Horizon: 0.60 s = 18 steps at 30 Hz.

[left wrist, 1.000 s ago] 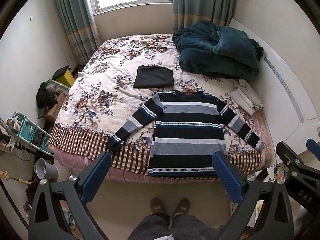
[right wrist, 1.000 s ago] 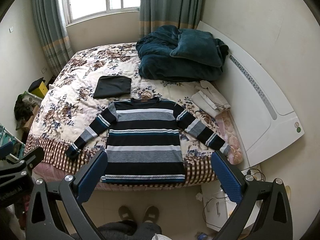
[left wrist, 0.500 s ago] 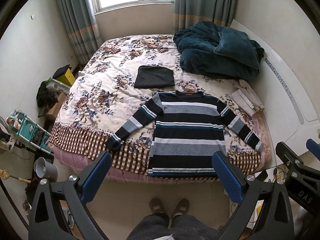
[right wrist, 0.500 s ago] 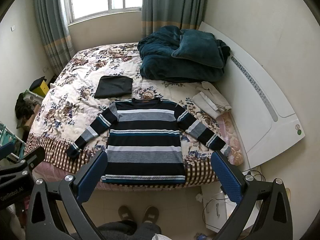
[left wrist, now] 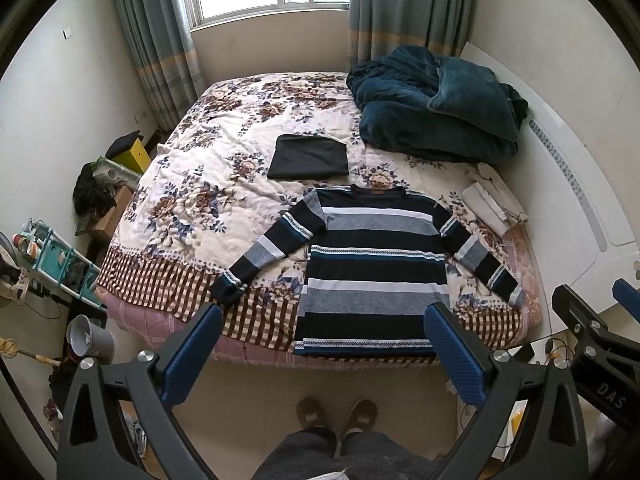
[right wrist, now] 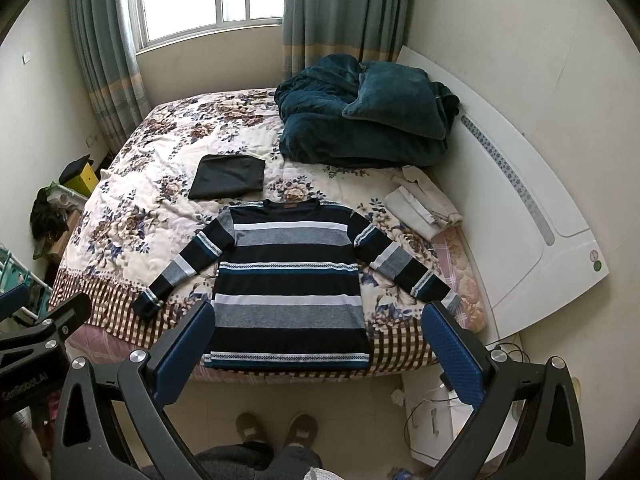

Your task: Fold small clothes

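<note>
A striped long-sleeved sweater [left wrist: 372, 264] [right wrist: 288, 276] in navy, grey, white and teal lies flat on the bed, sleeves spread, hem at the near edge. Beyond its collar sits a folded dark garment [left wrist: 307, 157] [right wrist: 227, 177]. My left gripper [left wrist: 324, 356] is held high over the floor in front of the bed, open, nothing between its blue pads. My right gripper [right wrist: 316, 354] is held the same way, open and empty. Each gripper's frame shows at the edge of the other's view.
The bed [left wrist: 192, 216] has a floral cover with a checked border. A teal blanket heap [left wrist: 436, 104] and folded pale clothes [left wrist: 494, 204] lie near the white headboard [right wrist: 532, 200]. Clutter and a shelf [left wrist: 60, 256] stand left. A person's slippered feet [left wrist: 336, 416] are on the floor.
Both views have shifted only slightly; the bed sits a touch differently in frame. The sweater and both grippers' openings are unchanged.
</note>
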### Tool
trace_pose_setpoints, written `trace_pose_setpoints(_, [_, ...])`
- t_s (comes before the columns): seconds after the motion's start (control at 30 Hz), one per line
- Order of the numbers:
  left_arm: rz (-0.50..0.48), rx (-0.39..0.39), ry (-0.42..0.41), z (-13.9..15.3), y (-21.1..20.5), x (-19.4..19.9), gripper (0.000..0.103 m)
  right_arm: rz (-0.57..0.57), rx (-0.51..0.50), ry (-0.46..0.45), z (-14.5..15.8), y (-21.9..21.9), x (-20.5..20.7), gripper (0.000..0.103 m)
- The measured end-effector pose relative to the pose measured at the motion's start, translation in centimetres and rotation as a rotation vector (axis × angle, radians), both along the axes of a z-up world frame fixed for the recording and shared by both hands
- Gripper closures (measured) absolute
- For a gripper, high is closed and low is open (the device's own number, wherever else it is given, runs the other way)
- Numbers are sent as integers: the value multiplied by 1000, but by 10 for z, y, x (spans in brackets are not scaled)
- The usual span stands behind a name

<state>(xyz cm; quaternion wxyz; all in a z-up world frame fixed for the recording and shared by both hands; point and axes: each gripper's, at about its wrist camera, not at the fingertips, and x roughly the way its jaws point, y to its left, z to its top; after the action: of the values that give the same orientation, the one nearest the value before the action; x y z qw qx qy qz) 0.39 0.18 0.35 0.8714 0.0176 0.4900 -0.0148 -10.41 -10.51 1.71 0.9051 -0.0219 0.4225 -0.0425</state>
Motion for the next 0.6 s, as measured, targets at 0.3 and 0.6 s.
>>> trace_pose_setpoints(0.3, [3,-1,-3,0,-1,0,0,2,1,-2,1,-1,-1,0])
trace_pose_setpoints(0.6, [1,-3,-4,1,-1,2,0,3,1,-3,1,-1,-1,0])
